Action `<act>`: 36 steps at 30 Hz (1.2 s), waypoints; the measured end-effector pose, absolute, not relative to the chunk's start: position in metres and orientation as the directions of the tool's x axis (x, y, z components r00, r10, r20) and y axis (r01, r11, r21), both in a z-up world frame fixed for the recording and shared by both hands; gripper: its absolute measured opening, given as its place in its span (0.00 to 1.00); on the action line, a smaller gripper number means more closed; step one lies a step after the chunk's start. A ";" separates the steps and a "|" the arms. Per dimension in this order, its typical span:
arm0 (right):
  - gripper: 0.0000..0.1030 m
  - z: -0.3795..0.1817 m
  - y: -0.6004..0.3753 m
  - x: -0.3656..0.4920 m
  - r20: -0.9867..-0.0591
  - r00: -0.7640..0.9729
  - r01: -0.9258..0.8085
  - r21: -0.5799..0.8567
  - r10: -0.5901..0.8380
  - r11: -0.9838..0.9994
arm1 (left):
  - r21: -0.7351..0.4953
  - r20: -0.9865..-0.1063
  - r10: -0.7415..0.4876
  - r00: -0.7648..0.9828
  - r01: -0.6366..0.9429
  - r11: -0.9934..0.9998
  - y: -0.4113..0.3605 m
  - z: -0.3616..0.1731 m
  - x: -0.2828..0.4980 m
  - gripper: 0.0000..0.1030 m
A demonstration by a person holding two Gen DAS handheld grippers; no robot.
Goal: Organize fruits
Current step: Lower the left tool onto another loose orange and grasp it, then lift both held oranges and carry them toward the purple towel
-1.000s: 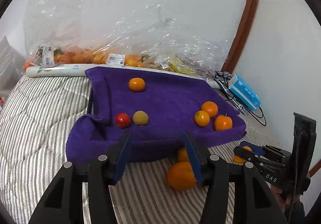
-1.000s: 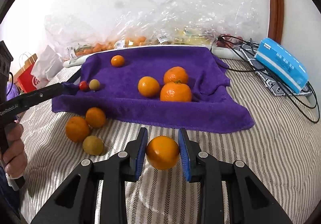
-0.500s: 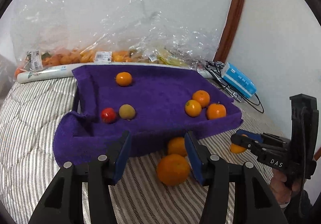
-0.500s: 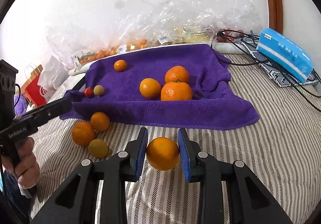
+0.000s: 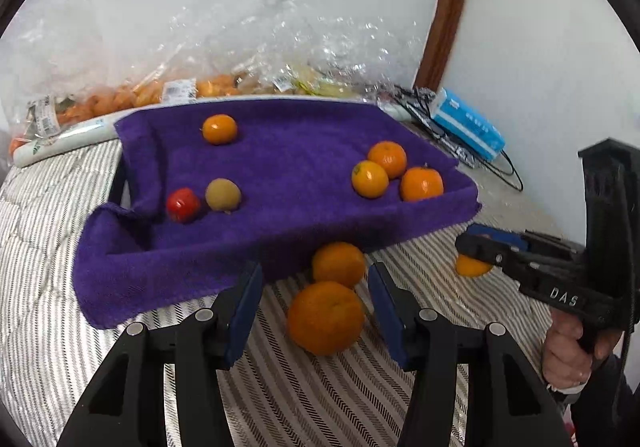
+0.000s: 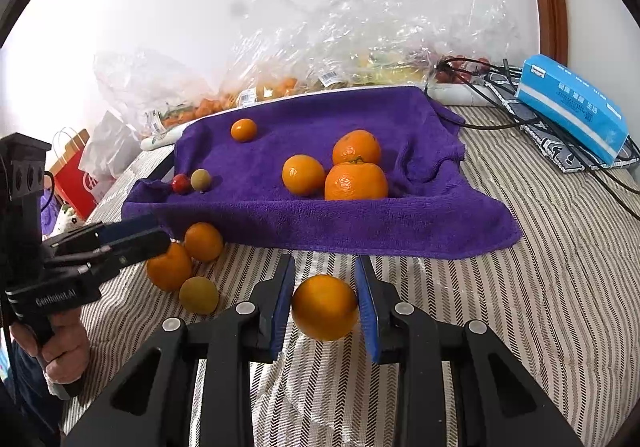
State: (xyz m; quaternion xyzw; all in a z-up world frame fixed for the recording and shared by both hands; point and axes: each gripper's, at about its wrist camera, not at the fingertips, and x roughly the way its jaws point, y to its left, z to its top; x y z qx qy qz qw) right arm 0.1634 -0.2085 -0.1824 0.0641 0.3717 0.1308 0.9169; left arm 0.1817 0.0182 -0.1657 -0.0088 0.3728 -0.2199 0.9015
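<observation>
A purple towel [image 5: 288, 167] [image 6: 360, 215] lies on the striped bed. On it sit three oranges [image 6: 352, 175], a small orange [image 5: 219, 129], a red fruit [image 5: 183, 205] and a greenish fruit [image 5: 223, 195]. My left gripper [image 5: 314, 293] is open around a large orange [image 5: 325, 317] lying on the bed; a second orange [image 5: 339, 263] lies just beyond it. My right gripper [image 6: 325, 301] is shut on an orange [image 6: 324, 307] and holds it above the bed in front of the towel. It also shows in the left wrist view [image 5: 486, 247].
Clear plastic bags of fruit [image 6: 320, 59] line the wall behind the towel. A blue box [image 6: 572, 107] and black cables [image 6: 500, 87] lie at the right. A greenish fruit [image 6: 199, 295] lies on the bed. A red bag [image 6: 76, 175] stands at the left.
My left gripper has moved right and forward, so the large orange now lies between its open fingers. My right gripper has lifted slightly with its orange.
</observation>
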 end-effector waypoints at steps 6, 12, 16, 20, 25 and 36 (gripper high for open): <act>0.30 -0.183 -0.207 0.164 -0.668 0.684 -0.199 0.217 0.294 0.956 | -0.165 -0.705 -0.397 0.588 0.409 0.897 0.010 -0.173 0.184 0.50; 0.30 -0.184 -0.209 0.164 -0.667 0.682 -0.200 0.224 0.300 0.954 | -0.191 -0.722 -0.407 0.560 0.404 0.895 0.011 -0.177 0.188 0.40; 0.30 -0.184 -0.207 0.165 -0.671 0.679 -0.204 0.219 0.299 0.954 | -0.175 -0.722 -0.410 0.556 0.427 0.887 0.006 -0.177 0.185 0.38; 0.30 -0.184 -0.207 0.164 -0.669 0.678 -0.204 0.224 0.303 0.953 | -0.170 -0.727 -0.404 0.555 0.424 0.889 0.006 -0.178 0.185 0.39; 0.30 -0.184 -0.207 0.164 -0.669 0.677 -0.207 0.228 0.308 0.951 | -0.119 -0.755 -0.360 0.549 0.424 0.898 -0.002 -0.181 0.186 0.39; 0.30 -0.182 -0.207 0.162 -0.655 0.683 -0.220 0.238 0.324 0.946 | -0.170 -0.695 -0.420 0.583 0.435 0.884 0.008 -0.167 0.176 0.37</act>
